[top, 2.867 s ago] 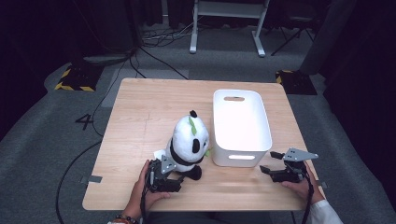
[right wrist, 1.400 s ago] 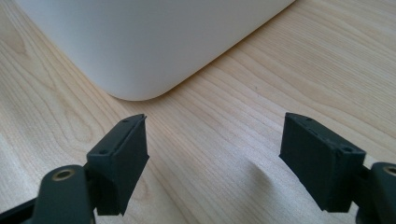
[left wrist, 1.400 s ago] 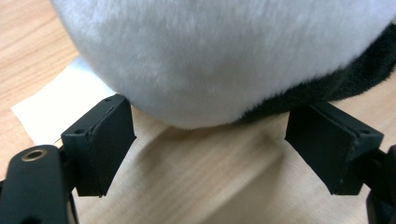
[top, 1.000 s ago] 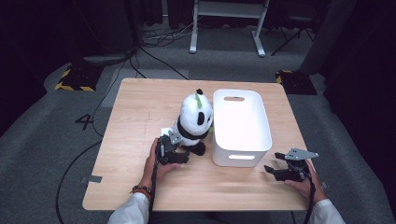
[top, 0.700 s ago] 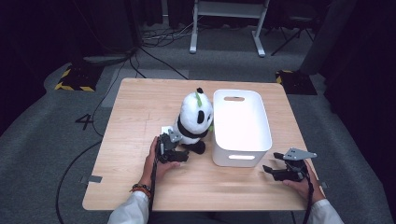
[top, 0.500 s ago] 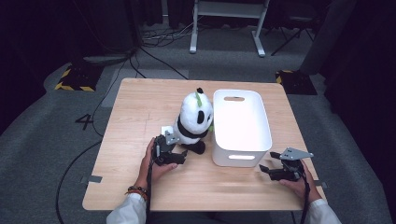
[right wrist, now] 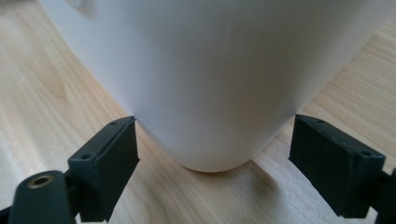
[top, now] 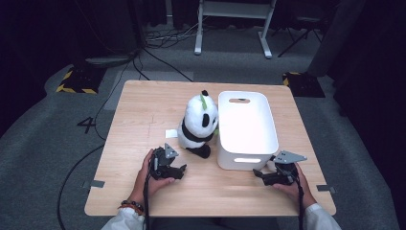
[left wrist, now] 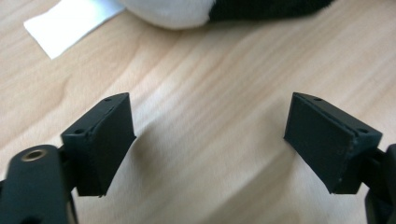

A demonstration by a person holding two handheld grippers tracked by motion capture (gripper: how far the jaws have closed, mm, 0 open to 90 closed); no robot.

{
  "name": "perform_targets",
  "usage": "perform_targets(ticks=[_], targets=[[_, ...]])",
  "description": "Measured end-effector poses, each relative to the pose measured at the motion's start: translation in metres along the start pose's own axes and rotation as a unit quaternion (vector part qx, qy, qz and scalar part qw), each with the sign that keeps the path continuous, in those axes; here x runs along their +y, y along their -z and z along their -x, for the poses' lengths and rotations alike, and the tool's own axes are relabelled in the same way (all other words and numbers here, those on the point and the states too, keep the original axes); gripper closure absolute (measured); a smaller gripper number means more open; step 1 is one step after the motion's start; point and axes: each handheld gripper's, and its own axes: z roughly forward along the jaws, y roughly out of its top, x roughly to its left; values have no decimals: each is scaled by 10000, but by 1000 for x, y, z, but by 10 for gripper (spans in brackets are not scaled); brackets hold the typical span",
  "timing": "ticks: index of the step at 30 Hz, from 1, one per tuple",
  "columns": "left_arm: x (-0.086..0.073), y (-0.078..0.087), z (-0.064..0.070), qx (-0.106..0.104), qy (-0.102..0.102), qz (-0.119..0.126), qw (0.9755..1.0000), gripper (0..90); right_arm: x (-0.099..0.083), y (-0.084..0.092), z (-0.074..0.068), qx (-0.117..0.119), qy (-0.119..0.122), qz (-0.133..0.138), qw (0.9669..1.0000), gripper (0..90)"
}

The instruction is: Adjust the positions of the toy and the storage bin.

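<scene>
Panda (top: 197, 125) is seen upright near the table's (top: 139, 120) centre, its long axis vertical and leaning slightly toward the bin (top: 246, 128), which it touches or nearly touches on its 3 o'clock side. Its face is turned toward 3 to 4 o'clock, with a green tuft on top of the head. A white tag (top: 170, 133) lies flat on the wood at the panda's 9 o'clock, just beside its base.

Left gripper (top: 176, 171) is held at the panda's 7 o'clock, near but apart from it. In the left gripper view its jaws are seen standing wide apart with only bare wood between them; the panda's underside (left wrist: 219, 9) and the tag (left wrist: 70, 21) lie beyond the tips.

Right gripper (top: 258, 174) is held at the bin's 5 o'clock corner. In the right gripper view the jaws stand wide, the bin's rounded corner (right wrist: 210, 79) lying between them; the pads are not seen pressing on it.
</scene>
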Motion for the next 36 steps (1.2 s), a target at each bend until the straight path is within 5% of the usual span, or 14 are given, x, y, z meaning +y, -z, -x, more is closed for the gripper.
perform_targets(ticks=[8,19,21,27,36], targets=[[-14,7,-7,-269,38,95,9996,151,9,-12,1,-285,-199,-115,9993,156],[-11,4,-5,-128,200,89,9997,138,21,-27,7,-371,-348,-120,9986,157],[-11,4,-5,-121,189,80,9997,141,19,-20,9,-301,-273,-104,9991,214],[-10,4,-5,-114,194,90,9997,140,-1,7,23,-148,-77,-282,9995,198],[-10,3,-6,-177,145,91,9997,139,-23,25,37,7,-368,-295,9989,199]])
